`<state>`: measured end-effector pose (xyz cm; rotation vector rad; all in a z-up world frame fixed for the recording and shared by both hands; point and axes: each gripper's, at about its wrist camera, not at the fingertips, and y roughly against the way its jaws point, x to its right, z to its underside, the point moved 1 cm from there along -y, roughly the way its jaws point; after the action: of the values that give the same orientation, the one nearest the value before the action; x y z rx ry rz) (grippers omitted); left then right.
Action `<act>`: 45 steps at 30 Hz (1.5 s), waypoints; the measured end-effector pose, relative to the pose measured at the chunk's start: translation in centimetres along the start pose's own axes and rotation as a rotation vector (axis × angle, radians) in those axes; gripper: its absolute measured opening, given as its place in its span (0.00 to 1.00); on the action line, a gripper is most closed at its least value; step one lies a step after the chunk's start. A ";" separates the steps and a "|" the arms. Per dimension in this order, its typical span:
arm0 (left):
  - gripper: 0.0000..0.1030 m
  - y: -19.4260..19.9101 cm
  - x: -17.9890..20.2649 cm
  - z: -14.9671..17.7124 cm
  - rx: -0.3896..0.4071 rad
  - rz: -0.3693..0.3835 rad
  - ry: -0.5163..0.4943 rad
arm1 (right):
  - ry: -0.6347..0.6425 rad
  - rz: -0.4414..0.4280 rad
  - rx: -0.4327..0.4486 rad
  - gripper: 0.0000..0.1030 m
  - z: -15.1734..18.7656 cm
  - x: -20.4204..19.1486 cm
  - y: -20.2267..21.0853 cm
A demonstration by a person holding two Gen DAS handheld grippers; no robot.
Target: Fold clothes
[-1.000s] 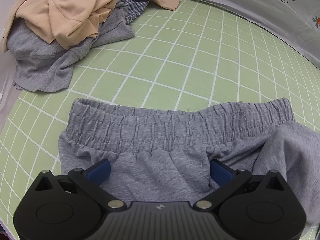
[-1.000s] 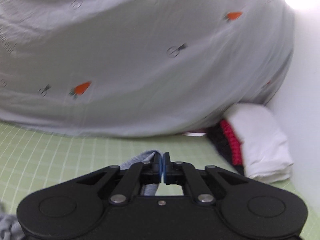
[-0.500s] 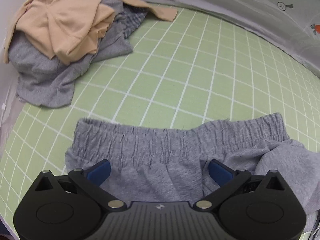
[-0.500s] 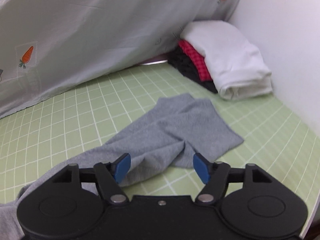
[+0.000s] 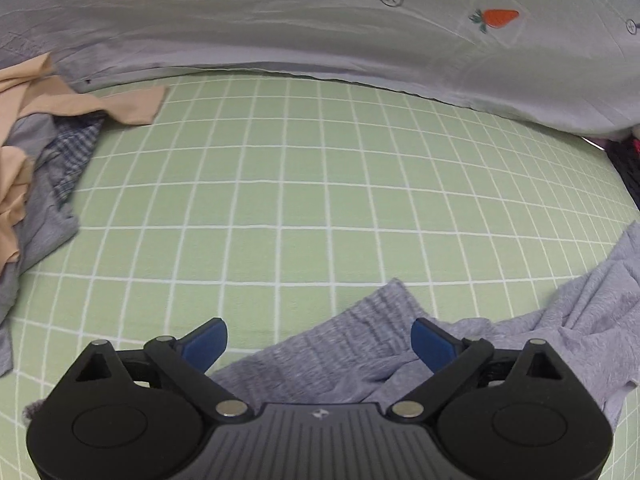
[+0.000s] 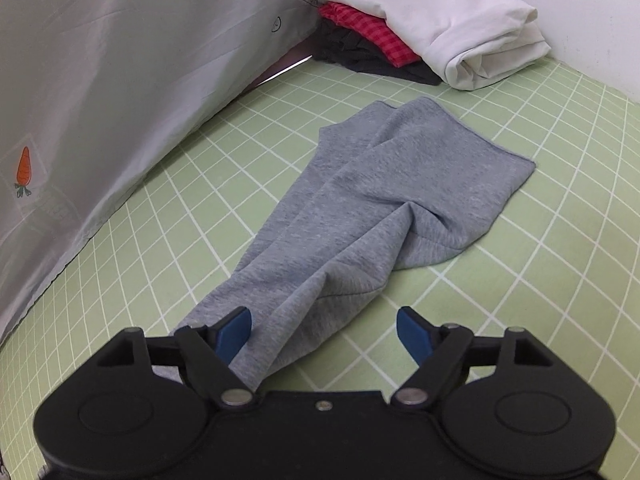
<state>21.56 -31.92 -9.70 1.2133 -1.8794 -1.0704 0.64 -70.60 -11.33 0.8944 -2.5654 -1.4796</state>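
Observation:
Grey sweat shorts (image 5: 352, 344) lie on the green checked sheet (image 5: 280, 200). In the left wrist view the gathered waistband corner sits between the fingers of my left gripper (image 5: 319, 344), which is open and holds nothing. In the right wrist view the shorts' legs (image 6: 384, 200) stretch away, one lying over the other, rumpled near the middle. My right gripper (image 6: 323, 330) is open and empty, its left finger (image 6: 234, 332) over the near end of the cloth.
A heap of unfolded clothes, beige (image 5: 12, 184) over grey and checked, lies at the left. A grey carrot-print cloth (image 5: 360, 20) hangs along the back. Folded white, red and dark clothes (image 6: 432, 20) are stacked in the far right corner by the wall.
My right gripper has opened and let go of the shorts' leg, which now lies flat. My left gripper has swung up and left, so the waistband has dropped low in its view.

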 end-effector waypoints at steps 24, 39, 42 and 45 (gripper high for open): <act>0.08 -5.4 -11.0 -12.4 0.167 -0.343 0.108 | 0.084 0.187 -0.004 0.78 -3.6 -1.6 -6.1; 0.67 1.5 -16.4 -6.4 0.180 -0.364 0.287 | -0.020 0.209 0.006 0.80 -3.5 0.4 -4.6; 0.71 1.5 -15.9 -3.4 0.126 -0.372 0.317 | -0.075 0.210 0.008 0.80 -3.4 1.7 -4.5; 0.71 1.5 -15.4 -0.4 0.071 -0.380 0.347 | -0.122 0.210 0.010 0.79 -3.5 2.8 -4.4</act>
<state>26.84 -17.33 -9.55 1.7234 -1.4658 -0.9114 1.40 -76.36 -13.68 0.5308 -2.6554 -1.5038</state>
